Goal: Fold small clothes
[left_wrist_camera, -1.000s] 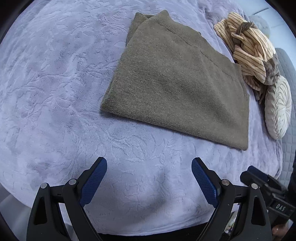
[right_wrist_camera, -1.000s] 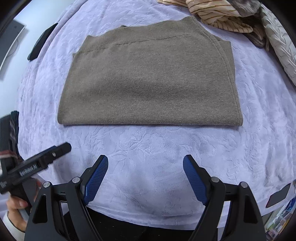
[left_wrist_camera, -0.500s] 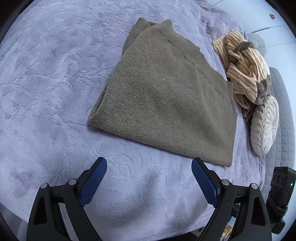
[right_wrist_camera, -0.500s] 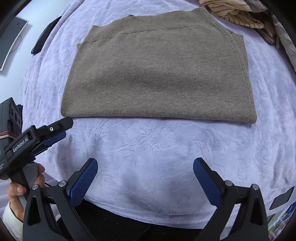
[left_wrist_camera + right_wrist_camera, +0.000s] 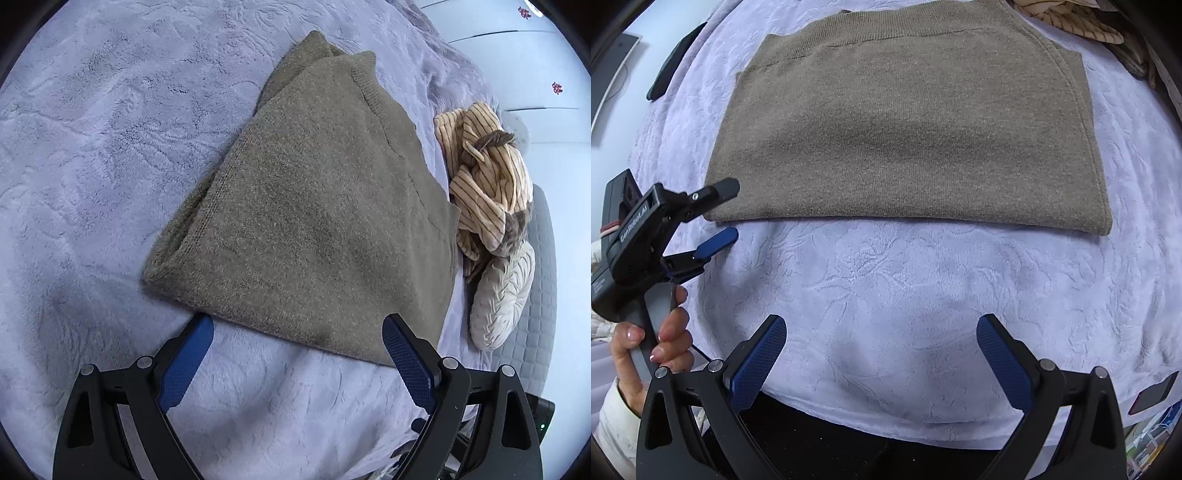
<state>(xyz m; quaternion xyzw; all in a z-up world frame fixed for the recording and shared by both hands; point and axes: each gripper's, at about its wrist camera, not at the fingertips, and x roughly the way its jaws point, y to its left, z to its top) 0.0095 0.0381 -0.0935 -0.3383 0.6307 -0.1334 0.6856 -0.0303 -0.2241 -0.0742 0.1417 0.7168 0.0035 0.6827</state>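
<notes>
Nearby, left tool (image 5: 722, 212) at folded sweater's (image 5: 908, 125) corner edge, jaws apart.

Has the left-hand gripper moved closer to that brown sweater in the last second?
Yes. The left gripper has moved in toward the sweater; in the right wrist view its fingers now reach the sweater's near-left corner, open.

1. A lavender blanket (image 5: 110, 147) with an embossed leafy pattern covers the surface.
2. A crumpled cream striped garment (image 5: 480, 177) lies at the blanket's edge.
3. A round pleated cushion (image 5: 502, 295) sits just beside it.
4. A dark flat device (image 5: 674, 62) rests near the blanket's far left edge.
</notes>
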